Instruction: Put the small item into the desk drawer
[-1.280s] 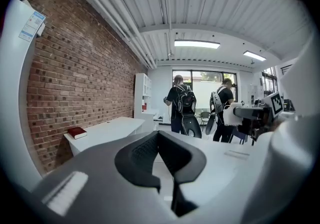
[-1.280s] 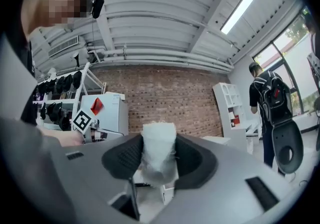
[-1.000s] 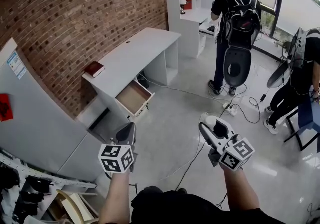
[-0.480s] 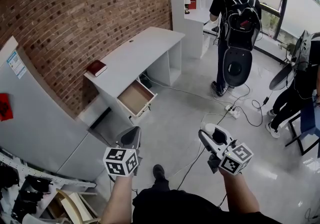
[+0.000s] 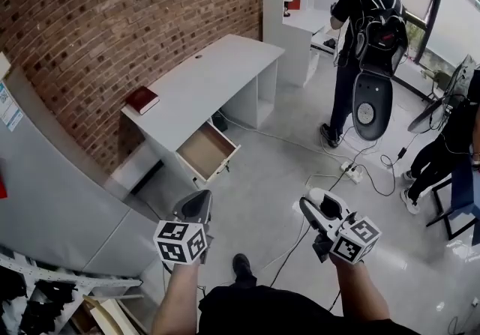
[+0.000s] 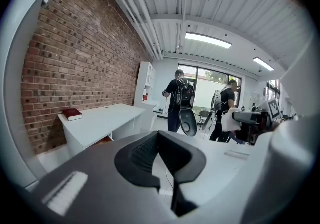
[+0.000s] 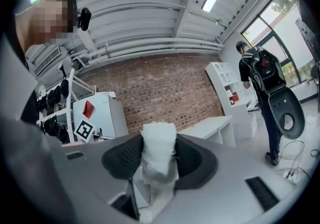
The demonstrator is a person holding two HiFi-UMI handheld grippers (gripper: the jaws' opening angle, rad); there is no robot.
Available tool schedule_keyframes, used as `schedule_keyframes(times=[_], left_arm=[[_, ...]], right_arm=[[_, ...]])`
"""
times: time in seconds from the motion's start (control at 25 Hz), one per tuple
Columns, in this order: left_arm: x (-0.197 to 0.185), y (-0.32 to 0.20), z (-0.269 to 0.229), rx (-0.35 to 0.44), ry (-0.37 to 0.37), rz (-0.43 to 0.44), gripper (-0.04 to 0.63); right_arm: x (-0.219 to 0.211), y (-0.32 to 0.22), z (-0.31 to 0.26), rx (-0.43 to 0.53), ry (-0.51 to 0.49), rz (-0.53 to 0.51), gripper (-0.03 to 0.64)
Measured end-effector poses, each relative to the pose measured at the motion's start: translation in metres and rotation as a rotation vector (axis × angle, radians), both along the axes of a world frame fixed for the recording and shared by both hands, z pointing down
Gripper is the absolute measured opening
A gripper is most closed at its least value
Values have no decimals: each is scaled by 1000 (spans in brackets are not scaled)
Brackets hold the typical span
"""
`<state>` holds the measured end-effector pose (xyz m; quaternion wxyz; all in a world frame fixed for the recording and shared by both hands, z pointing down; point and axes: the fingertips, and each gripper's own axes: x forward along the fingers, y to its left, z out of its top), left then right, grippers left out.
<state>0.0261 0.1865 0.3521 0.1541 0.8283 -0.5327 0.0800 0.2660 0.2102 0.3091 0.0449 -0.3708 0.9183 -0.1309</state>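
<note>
A white desk (image 5: pixel 214 75) stands against the brick wall, with its wooden drawer (image 5: pixel 207 151) pulled open at the front. A dark red book (image 5: pixel 141 100) lies on the desk's left end. My right gripper (image 5: pixel 319 202) hangs over the floor, well short of the drawer. In the right gripper view it (image 7: pixel 159 140) is shut on a small white fluffy item (image 7: pixel 158 160) that stands up between the black pads. My left gripper (image 5: pixel 196 200) is level with it on the left. Its pads (image 6: pixel 137 155) meet at the tips with nothing between them.
A power strip (image 5: pixel 351 171) and loose cables (image 5: pixel 289 247) lie on the floor ahead. A person with a backpack (image 5: pixel 373 30) stands at a far white shelf desk (image 5: pixel 300 22); another person (image 5: pixel 450 139) bends at the right. A grey cabinet (image 5: pixel 52 183) and rack (image 5: pixel 45 303) are on the left.
The view has swung a little: desk, drawer and the backpacked person sit further right in the picture. My shoe now shows between my arms. Both grippers keep their hold and height.
</note>
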Motion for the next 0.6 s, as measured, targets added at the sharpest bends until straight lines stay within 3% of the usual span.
schedule_keyframes(times=[0.32,0.6], left_arm=[[-61,-76,9,-16,48,-12,12],[-107,-109,14,-17,75,-28,12]], right_arm=[[-78,-76,9,-35,57,-64,176],[-131,-112,-4,-27,78,-105,176]])
